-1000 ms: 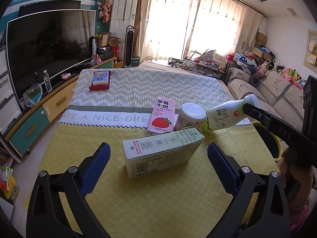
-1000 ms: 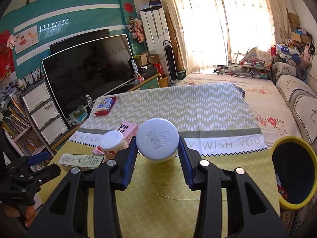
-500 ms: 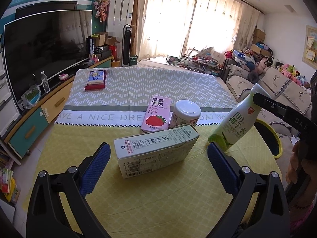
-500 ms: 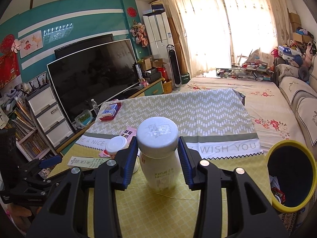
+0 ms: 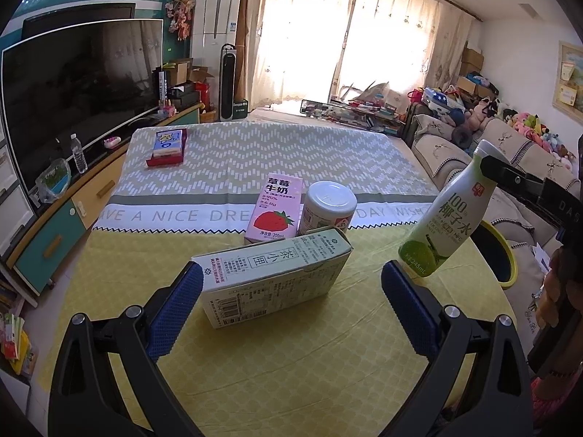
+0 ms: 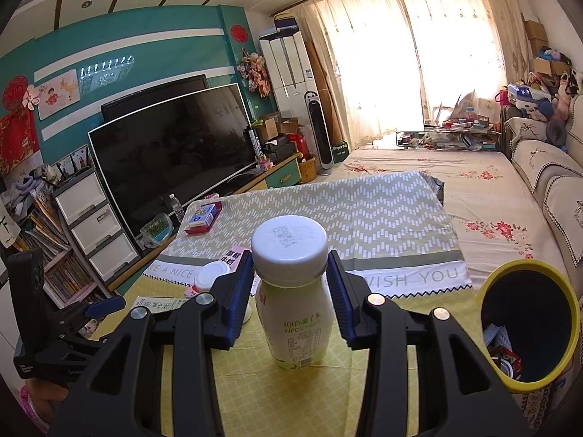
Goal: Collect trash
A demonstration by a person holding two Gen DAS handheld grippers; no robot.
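My right gripper [image 6: 289, 296] is shut on the neck of a white coconut-water bottle [image 6: 293, 302] and holds it upright above the yellow cloth; it also shows in the left wrist view [image 5: 448, 215]. My left gripper [image 5: 291, 309] is open, its blue pads on either side of the near end of a pale green tea carton [image 5: 275, 276] lying on its side. Behind the carton stand a pink strawberry milk box [image 5: 275, 213] and a white lidded cup [image 5: 328, 207]. A yellow-rimmed dark trash bin [image 6: 528, 324] stands at the table's right edge.
A red tray with a blue box [image 5: 167, 147] lies at the far left of the table. A television [image 5: 80, 87] and drawers stand left. A sofa [image 5: 510, 153] stands right of the table.
My right gripper has swung the bottle from lying tilted to upright and moved it right, toward the bin. My left gripper has moved in closer around the tea carton.
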